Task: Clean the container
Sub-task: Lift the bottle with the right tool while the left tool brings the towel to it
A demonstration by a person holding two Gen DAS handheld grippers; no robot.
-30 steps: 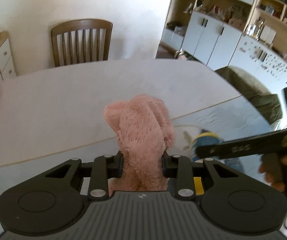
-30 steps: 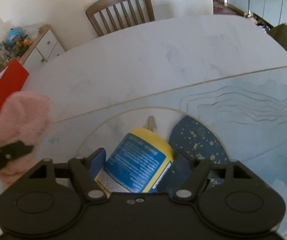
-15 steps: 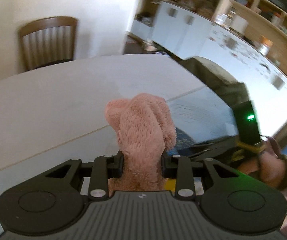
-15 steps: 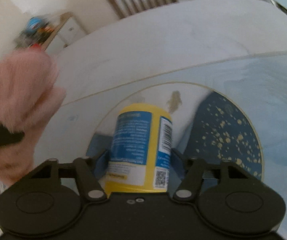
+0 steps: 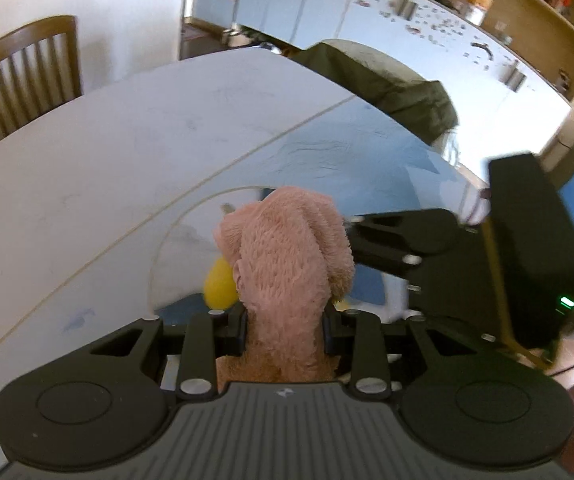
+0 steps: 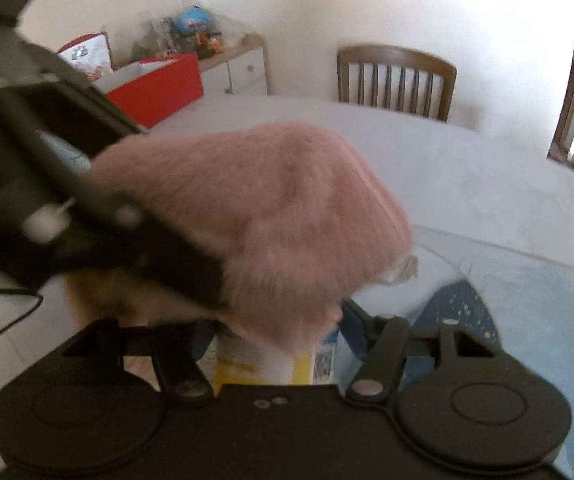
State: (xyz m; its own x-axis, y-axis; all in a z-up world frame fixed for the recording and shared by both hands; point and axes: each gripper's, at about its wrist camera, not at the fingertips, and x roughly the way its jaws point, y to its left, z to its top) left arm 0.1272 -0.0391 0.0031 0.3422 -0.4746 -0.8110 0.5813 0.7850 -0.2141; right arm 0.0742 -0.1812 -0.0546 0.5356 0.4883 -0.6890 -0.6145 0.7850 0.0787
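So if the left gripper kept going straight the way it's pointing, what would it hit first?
Probably the yellow container held in the right gripper: the pink cloth clamped in the left gripper leads, just short of it. Depth is unclear.

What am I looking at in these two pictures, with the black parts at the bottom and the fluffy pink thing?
There is no robot. A person holds a hand tool with two fingers, a gripper, in each hand, and each carries a camera looking forward along its fingers. One picture comes from the left gripper, which is shut on a fluffy pink cloth. The other comes from the right gripper, shut on a yellow container with a blue label. The cloth sits over the container's top. Below is a white table with a blue patterned mat, and a wooden chair stands behind.
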